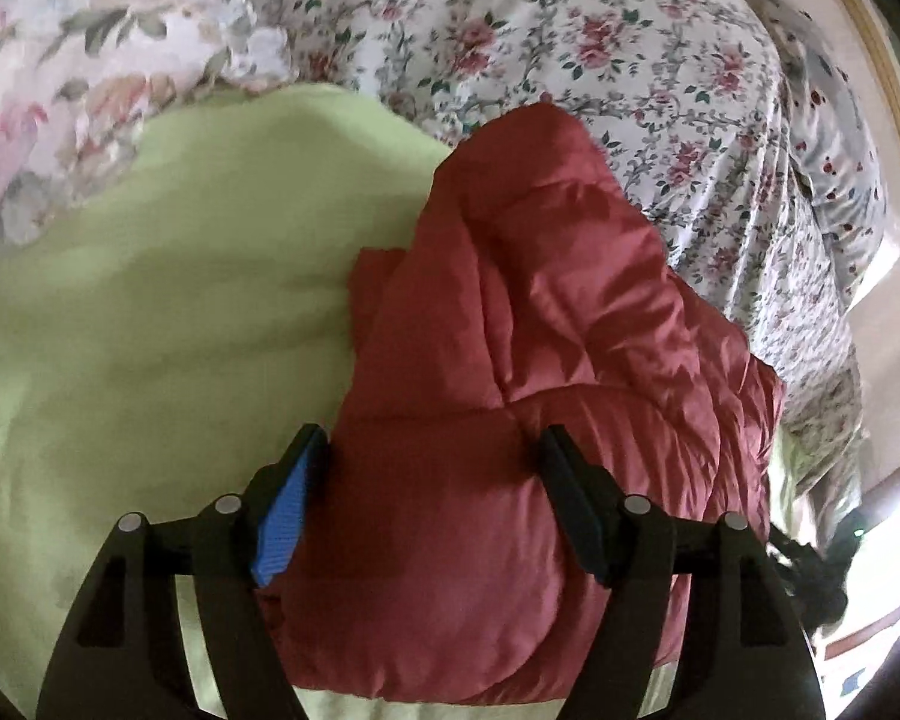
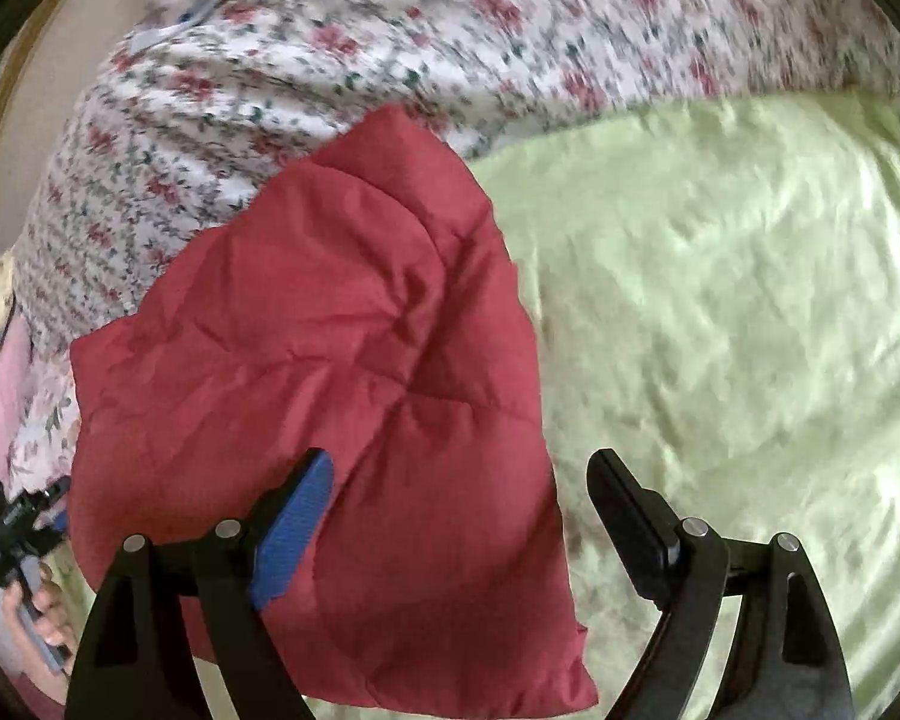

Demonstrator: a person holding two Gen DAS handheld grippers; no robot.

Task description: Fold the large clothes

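A puffy red jacket [image 1: 510, 396] lies folded up in a thick bundle on a light green sheet [image 1: 168, 300] that covers the bed. Behind the sheet there is a flowery blanket [image 1: 600, 42], white with small pink roses and green leaves, bunched up high.

The left gripper [image 1: 435, 456] is right over the jacket. Its 2 fingers stand apart, with the red bundle bulging up between them. One finger has a blue pad [image 1: 285, 516] and the other is all black. I cannot tell if the fingers squeeze the jacket or just sit beside it.

From the right wrist view, the red jacket [image 2: 330, 390] looks like a flat, quilted square with a pointed corner at the top. The right gripper [image 2: 459, 486] has its 2 fingers spread wide. The finger with the blue pad [image 2: 297, 531] is over the jacket. The black finger is over the green sheet [image 2: 720, 300], past the jacket's edge. It holds nothing.

At the far left edge of that view, a hand [image 2: 45, 612] grips the handle of the other tool. The flowery blanket [image 2: 390, 42] looks blurry in that view.
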